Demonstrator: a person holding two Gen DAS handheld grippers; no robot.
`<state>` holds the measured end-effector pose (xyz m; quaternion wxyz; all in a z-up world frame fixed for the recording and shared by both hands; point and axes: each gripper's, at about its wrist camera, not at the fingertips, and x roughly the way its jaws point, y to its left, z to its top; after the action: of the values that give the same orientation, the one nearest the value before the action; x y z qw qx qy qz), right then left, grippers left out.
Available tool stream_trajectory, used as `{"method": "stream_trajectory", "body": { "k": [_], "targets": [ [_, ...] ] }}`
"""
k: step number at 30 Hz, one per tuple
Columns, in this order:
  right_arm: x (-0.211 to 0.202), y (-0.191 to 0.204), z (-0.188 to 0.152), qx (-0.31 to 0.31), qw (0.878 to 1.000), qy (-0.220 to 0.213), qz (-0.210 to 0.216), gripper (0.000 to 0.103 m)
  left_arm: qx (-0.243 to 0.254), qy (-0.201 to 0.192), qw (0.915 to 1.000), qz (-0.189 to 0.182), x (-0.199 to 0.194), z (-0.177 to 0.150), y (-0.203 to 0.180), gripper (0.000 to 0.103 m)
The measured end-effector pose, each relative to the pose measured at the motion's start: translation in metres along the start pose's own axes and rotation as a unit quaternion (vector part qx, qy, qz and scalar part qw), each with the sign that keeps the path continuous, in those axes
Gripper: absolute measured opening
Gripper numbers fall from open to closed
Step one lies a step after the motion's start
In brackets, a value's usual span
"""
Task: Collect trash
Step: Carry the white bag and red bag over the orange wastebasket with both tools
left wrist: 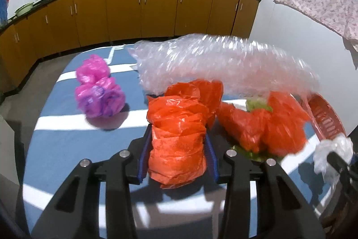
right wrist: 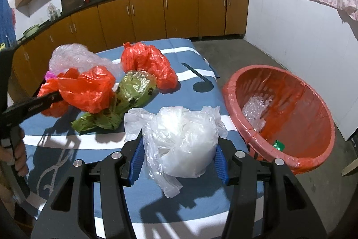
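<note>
Crumpled orange-red bag (left wrist: 176,142) low centre of left view, pinched between blue pads. White translucent bag (right wrist: 185,145) low centre of right view, likewise pinched. Red-lined basket (right wrist: 232,91) at right, tilted, holding bubble wrap scrap (right wrist: 257,111) and green wrapper (right wrist: 278,146).

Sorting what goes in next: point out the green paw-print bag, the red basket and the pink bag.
green paw-print bag (right wrist: 134,87): right wrist view, on its puffed upper part.
red basket (right wrist: 232,91): right wrist view, on its near rim.
pink bag (left wrist: 98,93): left wrist view, on its crumpled middle.
</note>
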<state>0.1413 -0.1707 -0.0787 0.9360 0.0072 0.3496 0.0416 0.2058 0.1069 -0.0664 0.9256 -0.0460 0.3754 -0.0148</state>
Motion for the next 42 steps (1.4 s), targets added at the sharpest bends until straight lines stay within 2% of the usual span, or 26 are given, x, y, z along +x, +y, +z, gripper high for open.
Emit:
{"method": "stream_trajectory", "body": {
  "k": [11, 18, 28, 42],
  "targets": [
    [-0.029, 0.011, 0.003, -0.008, 1.0, -0.026, 0.006, 0.054, -0.018, -0.029, 0.9994, -0.006, -0.068, -0.026, 0.024, 0.042],
    [-0.052, 0.009, 0.007, -0.018, 0.998, -0.055, -0.007, 0.054, -0.019, -0.048, 0.9986, -0.013, -0.095, -0.029, 0.018, 0.042],
    [-0.078, -0.007, 0.009, -0.015, 0.995, -0.092, -0.039, 0.054, 0.0, -0.071, 0.9971, -0.027, -0.119, -0.023, -0.013, 0.042],
    [-0.089, -0.03, 0.004, -0.008, 0.99, -0.114, -0.086, 0.054, 0.02, -0.077, 0.9962, -0.034, -0.126, -0.017, -0.045, 0.042]
  ]
}}
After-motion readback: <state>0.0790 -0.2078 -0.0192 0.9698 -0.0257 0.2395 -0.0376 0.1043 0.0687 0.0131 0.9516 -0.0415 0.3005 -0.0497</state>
